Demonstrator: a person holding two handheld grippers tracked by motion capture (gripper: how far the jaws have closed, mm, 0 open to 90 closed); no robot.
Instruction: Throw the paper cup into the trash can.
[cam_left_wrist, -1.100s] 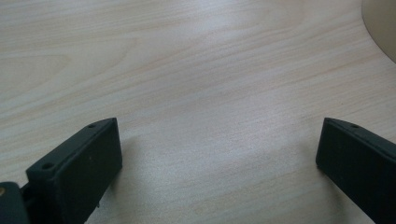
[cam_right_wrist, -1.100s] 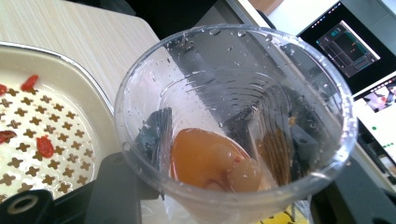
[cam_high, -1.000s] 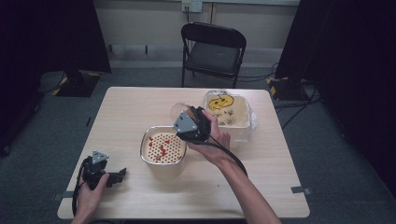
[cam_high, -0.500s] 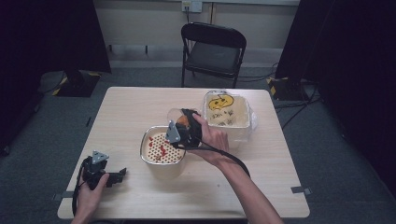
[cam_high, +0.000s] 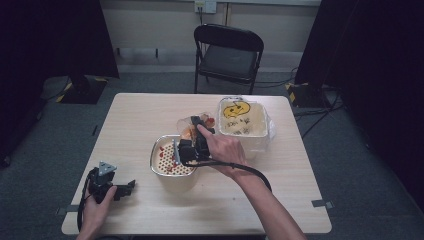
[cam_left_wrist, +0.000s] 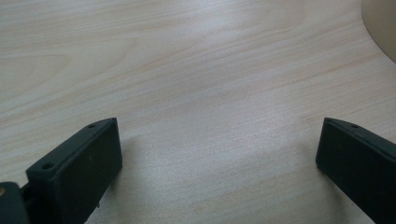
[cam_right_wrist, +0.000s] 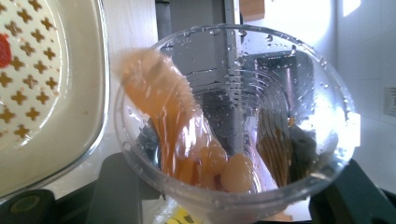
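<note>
High view first: your pale wooden table carries two containers, a white rectangular plastic tub with a yellow smiley inside, and just beside it a rounded cream bowl whose perforated insert holds small red pieces. Your right gripper is clamped on one clear plastic cup, tipped over the bowl's far edge; an orange liquid with pale round beads slides along its wet, ridged wall. Your left gripper rests near the table's front left corner, jaws wide apart on bare wood.
</note>
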